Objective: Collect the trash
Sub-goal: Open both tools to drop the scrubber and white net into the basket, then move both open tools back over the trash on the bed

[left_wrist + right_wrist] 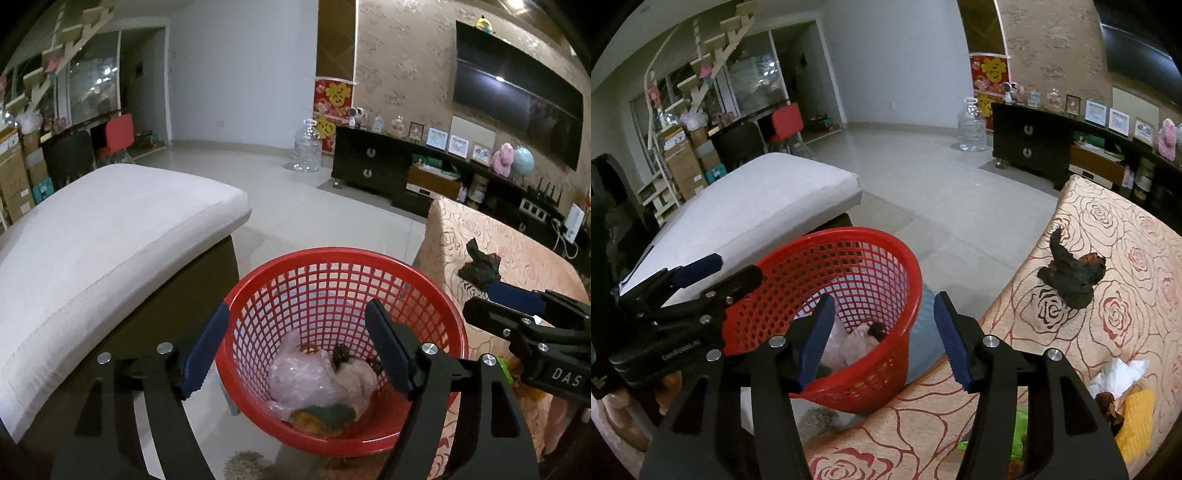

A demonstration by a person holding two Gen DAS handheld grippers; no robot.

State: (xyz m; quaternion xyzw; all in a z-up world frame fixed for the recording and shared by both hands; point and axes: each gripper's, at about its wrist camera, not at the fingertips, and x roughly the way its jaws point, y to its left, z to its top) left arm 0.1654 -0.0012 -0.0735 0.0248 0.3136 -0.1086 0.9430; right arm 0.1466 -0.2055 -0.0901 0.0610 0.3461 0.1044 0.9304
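Observation:
A red mesh basket [332, 254] [849, 232] stands on the floor beside the rose-patterned table [524, 243] [1126, 221]. Inside lie a pinkish plastic bag [295, 380], crumpled paper and a green piece [328, 411]. My left gripper [297, 310] [737, 267] hangs open over the basket with nothing between its fingers. My right gripper [883, 299] [480, 297] is open and empty too, above the basket's right rim and the table edge. On the table sit a dark crumpled wrapper [480, 266] [1071, 277], a white tissue [1119, 373], a yellow scrap [1137, 417] and a green scrap [1019, 428].
A pale sofa cushion [110, 229] [757, 199] borders the basket on the left. Beyond lies tiled floor [314, 206] with a big water bottle [306, 147], a dark TV cabinet [369, 162] and a wall screen. Boxes and chairs crowd the far left.

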